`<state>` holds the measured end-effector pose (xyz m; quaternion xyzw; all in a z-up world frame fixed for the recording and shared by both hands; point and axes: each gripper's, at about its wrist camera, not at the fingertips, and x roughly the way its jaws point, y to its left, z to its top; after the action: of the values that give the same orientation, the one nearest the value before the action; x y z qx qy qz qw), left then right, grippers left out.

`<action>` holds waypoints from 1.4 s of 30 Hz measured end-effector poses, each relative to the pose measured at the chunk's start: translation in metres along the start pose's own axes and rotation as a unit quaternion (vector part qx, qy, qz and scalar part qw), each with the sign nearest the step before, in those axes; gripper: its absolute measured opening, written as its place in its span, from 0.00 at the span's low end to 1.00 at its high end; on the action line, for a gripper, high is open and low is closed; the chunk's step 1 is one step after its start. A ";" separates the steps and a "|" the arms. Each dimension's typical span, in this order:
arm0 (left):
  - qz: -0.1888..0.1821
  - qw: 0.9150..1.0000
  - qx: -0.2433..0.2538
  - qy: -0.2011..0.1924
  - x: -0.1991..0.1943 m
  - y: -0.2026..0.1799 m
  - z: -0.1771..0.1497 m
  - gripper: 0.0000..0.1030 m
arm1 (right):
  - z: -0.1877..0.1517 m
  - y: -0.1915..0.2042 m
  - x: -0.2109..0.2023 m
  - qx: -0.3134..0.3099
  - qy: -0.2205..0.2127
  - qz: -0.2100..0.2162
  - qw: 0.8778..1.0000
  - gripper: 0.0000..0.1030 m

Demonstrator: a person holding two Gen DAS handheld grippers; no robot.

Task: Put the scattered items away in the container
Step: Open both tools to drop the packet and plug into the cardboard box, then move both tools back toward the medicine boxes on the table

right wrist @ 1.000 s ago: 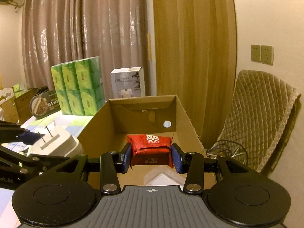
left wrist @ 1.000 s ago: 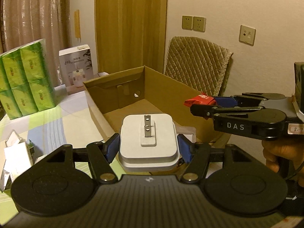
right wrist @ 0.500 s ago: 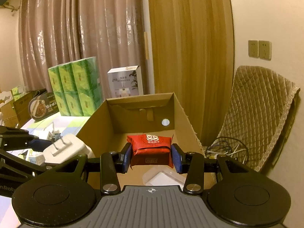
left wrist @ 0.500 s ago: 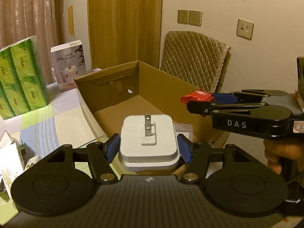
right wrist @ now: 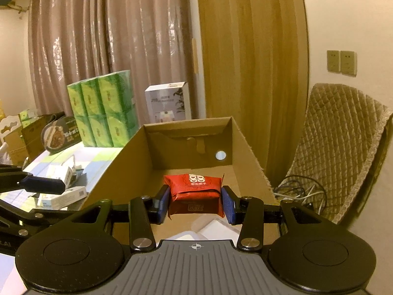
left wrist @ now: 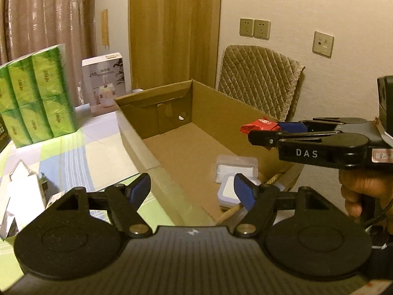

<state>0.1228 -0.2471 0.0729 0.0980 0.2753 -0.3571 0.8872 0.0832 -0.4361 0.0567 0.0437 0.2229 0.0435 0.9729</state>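
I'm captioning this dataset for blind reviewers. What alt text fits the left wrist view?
The open, empty left gripper hangs over the near end of a cardboard box with a white charger and a clear case on the floor. To the right, the right gripper holds a red packet over the box.

My right gripper (right wrist: 196, 204) has its blue pads clamped on either side of a red packet (right wrist: 195, 193), which I hold above the open cardboard box (right wrist: 248, 147). White items (right wrist: 211, 229) lie on the box floor just below the packet, partly hidden. At the left edge my left gripper (right wrist: 36, 184) juts in; I can't tell from here how its jaws stand. Beyond it, small white boxes (right wrist: 63, 194) lie scattered on the table (right wrist: 98, 154), and green tissue packs (right wrist: 103, 113) stand farther back.
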 end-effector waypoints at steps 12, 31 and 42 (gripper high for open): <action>0.019 1.000 -0.018 -0.002 -0.014 0.016 -0.010 0.72 | 0.000 0.009 -0.001 -0.014 -0.010 0.003 1.000 0.81; 0.061 0.997 -0.038 0.001 -0.041 0.043 -0.037 0.91 | -0.002 0.026 -0.004 -0.031 -0.024 0.000 0.999 0.98; 0.104 0.993 -0.053 0.008 -0.071 0.071 -0.060 0.98 | 0.002 0.050 -0.001 -0.045 -0.031 0.023 0.998 0.98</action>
<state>0.1046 -0.1318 0.0611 0.0822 0.2894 -0.2470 0.9211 0.0799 -0.3870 0.0643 0.0063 0.1894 0.0744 0.9791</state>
